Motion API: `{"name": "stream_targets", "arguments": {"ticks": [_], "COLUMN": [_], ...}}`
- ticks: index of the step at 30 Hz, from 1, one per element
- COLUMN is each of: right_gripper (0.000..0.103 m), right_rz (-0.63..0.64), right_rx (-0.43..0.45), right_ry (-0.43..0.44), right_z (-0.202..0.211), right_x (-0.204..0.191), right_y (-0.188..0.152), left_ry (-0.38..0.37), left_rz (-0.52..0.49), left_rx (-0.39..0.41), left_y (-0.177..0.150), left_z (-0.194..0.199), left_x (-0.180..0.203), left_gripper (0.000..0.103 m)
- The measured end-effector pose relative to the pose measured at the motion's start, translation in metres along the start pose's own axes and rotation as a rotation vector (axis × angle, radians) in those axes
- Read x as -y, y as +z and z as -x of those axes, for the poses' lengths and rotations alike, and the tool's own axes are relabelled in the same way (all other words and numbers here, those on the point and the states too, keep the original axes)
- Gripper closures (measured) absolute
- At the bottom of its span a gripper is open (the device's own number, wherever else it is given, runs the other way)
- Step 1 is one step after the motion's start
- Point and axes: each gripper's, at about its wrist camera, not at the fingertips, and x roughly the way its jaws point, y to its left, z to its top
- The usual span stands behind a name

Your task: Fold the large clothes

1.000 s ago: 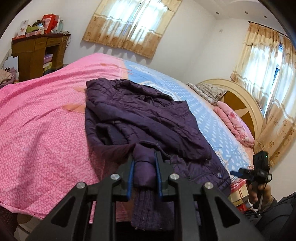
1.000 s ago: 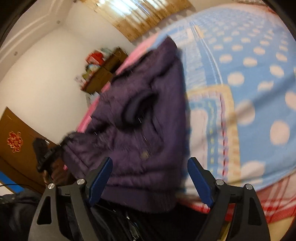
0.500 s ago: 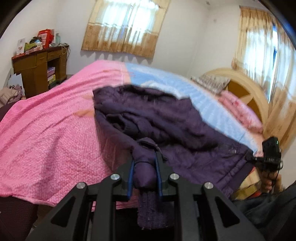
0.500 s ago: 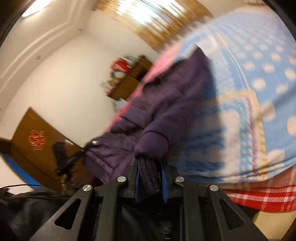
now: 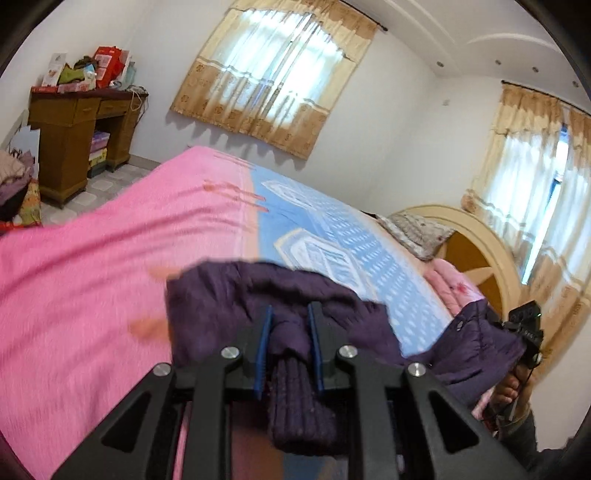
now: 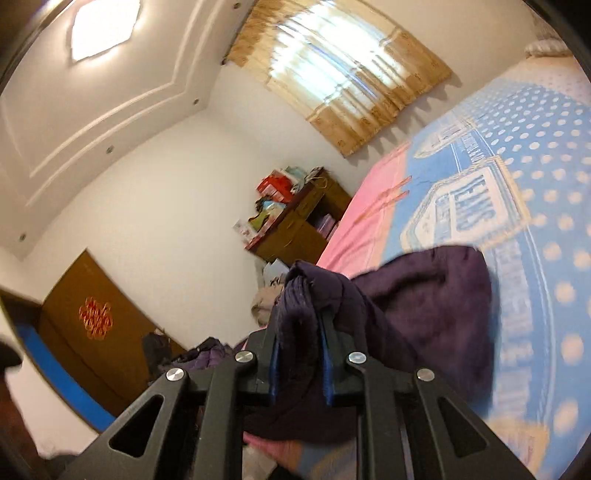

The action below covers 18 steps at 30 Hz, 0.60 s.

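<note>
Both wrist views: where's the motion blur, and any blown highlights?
Left wrist view: pink bedspread and purple jacket smeared, the fingers clamped on it sharp, window overexposed. Right wrist view: blue dotted blanket streaked at the right edge, ceiling light and curtained window clipped white.

Daylight pours through the sheer beige-trimmed window curtains (image 5: pixel 273 70), blowing them out to white glare. A lit octagonal ceiling lamp (image 6: pixel 103 29) also glares. The white walls are evenly bright; scalloped curtain shadows fall beneath the window. Motion blur smears the pink and blue bedspread (image 5: pixel 92 277) and the dark purple quilted jacket (image 6: pixel 436 295). Fisheye bending and black vignetting mark the edges.
</note>
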Motion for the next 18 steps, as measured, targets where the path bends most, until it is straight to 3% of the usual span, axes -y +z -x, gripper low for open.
{"name": "stream_targets", "arguments": {"ticks": [2,3,4,8,10,12,13,14,15,16,17,18], "right_gripper": [0.088,0.09,0.092,0.091,0.091,0.088,0.077,0.07,0.055,0.038,0.036,0.035], "right_rz": [-0.038,-0.055,-0.071,-0.077,-0.117,-0.141,-0.143,-0.155,-0.162,-0.159,-0.136,-0.084], "right_rx": [0.009,0.001,-0.006,-0.067,-0.101,-0.083,-0.074,-0.07,-0.062,-0.051,-0.024,-0.006], "right_ry": [-0.046,-0.061,-0.087,-0.259,-0.277,-0.289,-0.279,-0.276,-0.289,-0.303,-0.319,-0.328], "right_z": [-0.031,-0.047,-0.06,-0.119,-0.139,-0.144,-0.143,-0.141,-0.14,-0.137,-0.13,-0.123], "right_x": [0.02,0.031,0.046,0.097,0.125,0.141,0.143,0.146,0.147,0.147,0.14,0.128], "right_y": [0.023,0.03,0.037,0.04,0.028,0.019,0.018,0.018,0.019,0.019,0.022,0.025], "left_ry": [0.022,0.055,0.072,0.127,0.233,0.238,0.234,0.23,0.233,0.251,0.274,0.285], "left_rz": [-0.022,-0.035,-0.022,0.042,0.063,0.105,0.121,0.119,0.106,0.089,0.071,0.036], "left_rx": [-0.004,-0.001,-0.006,-0.077,-0.145,-0.155,-0.143,-0.151,-0.165,-0.177,-0.182,-0.167], "left_y": [0.025,0.037,0.049,0.071,0.063,0.05,0.043,0.036,0.032,0.028,0.027,0.024], "left_z": [-0.03,-0.047,-0.066,-0.132,-0.165,-0.173,-0.169,-0.164,-0.161,-0.157,-0.154,-0.145], "left_x": [-0.006,-0.01,-0.018,-0.061,-0.082,-0.095,-0.098,-0.099,-0.097,-0.096,-0.093,-0.086], "left_gripper": [0.086,0.101,0.103,0.103,0.103,0.101,0.097,0.083,0.059,0.044,0.024,0.018]}}
